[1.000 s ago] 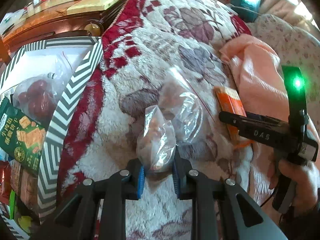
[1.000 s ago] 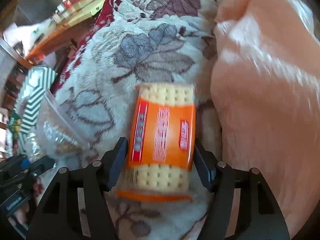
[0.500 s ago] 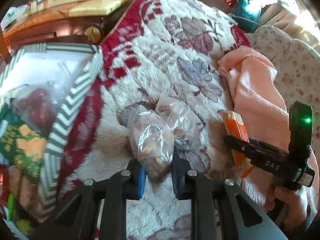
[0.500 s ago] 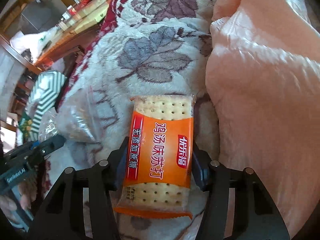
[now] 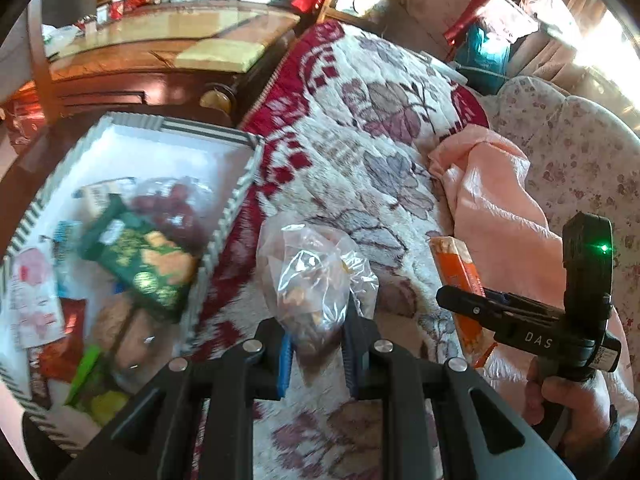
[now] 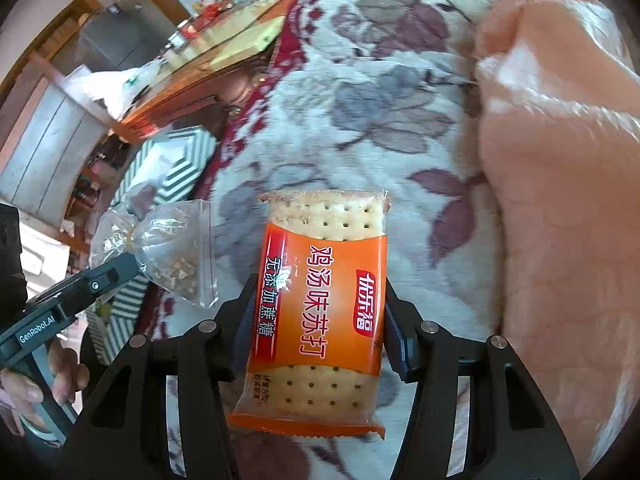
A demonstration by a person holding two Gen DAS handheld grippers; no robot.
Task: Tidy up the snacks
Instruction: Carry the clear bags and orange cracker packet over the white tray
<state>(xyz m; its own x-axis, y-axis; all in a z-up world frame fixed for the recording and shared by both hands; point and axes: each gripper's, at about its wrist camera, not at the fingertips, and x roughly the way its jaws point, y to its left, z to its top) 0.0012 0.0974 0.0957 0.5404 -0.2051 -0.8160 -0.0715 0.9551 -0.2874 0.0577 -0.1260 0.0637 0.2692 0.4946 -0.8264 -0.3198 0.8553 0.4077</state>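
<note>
My left gripper (image 5: 316,348) is shut on a clear plastic bag of nuts (image 5: 316,280) and holds it above the flowered blanket (image 5: 360,128). The bag also shows in the right wrist view (image 6: 168,252). My right gripper (image 6: 320,320) is shut on an orange cracker pack (image 6: 320,300), lifted off the blanket. The pack shows edge-on in the left wrist view (image 5: 456,276). A striped box (image 5: 236,200) at the left holds several snack packs, among them a green cracker pack (image 5: 148,264) and a bag of red dates (image 5: 176,208).
A peach cloth (image 5: 500,220) lies bunched on the right of the blanket (image 6: 380,100). A wooden table (image 5: 160,52) stands behind the striped box (image 6: 176,164). A flowered cushion (image 5: 580,140) is at the far right.
Both grippers have lifted with their loads. The nut bag has risen off the blanket, and the striped box shows more of its inside. The cracker pack has come up off the blanket.
</note>
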